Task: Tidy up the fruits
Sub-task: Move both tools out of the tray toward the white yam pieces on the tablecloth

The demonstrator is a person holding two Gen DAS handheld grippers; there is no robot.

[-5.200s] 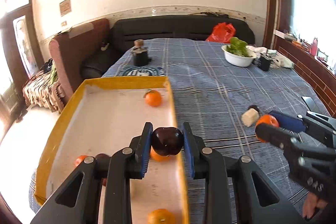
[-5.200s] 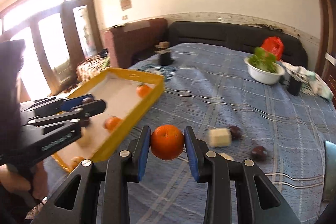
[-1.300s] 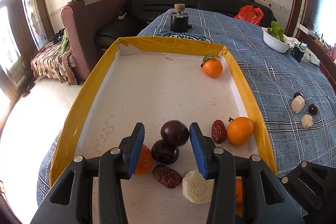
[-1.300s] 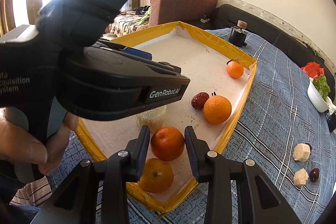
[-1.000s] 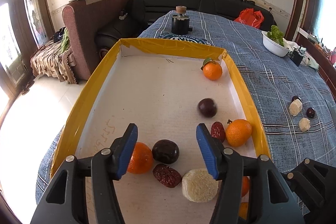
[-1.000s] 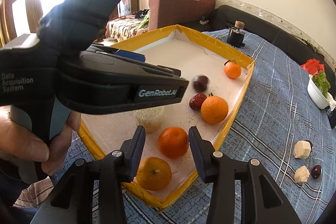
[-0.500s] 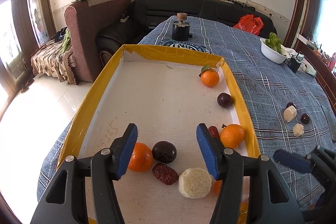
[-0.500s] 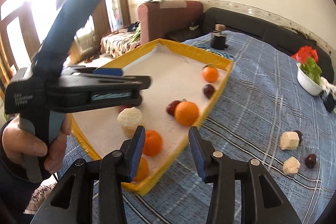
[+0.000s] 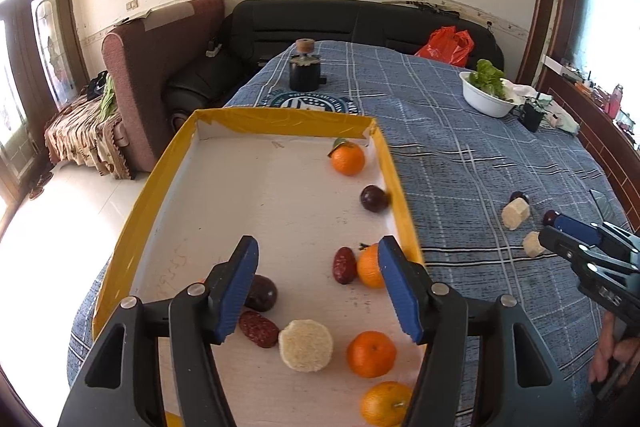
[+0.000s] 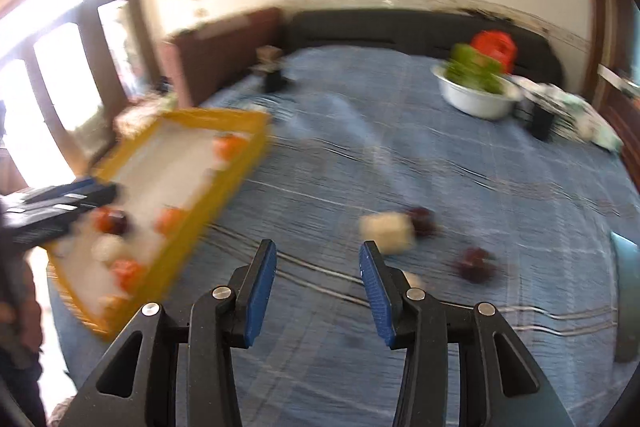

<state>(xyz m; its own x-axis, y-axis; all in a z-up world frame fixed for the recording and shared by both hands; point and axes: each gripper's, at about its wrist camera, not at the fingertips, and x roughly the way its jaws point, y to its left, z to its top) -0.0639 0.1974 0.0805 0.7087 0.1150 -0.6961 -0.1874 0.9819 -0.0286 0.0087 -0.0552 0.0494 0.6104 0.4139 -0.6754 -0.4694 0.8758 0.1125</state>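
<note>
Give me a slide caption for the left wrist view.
Open left gripper hovers over the yellow tray of oranges and plums.

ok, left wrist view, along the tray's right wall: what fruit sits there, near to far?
Near orange → second orange → orange behind the hand-held gripper's finger → dark plum → leafy orange by the tray corner.

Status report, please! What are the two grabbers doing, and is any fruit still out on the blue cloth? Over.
Left gripper open, empty, over the yellow tray. Right gripper open, empty, above the cloth. Dark fruits and pale chunks still outside. Nothing blocking.
</note>
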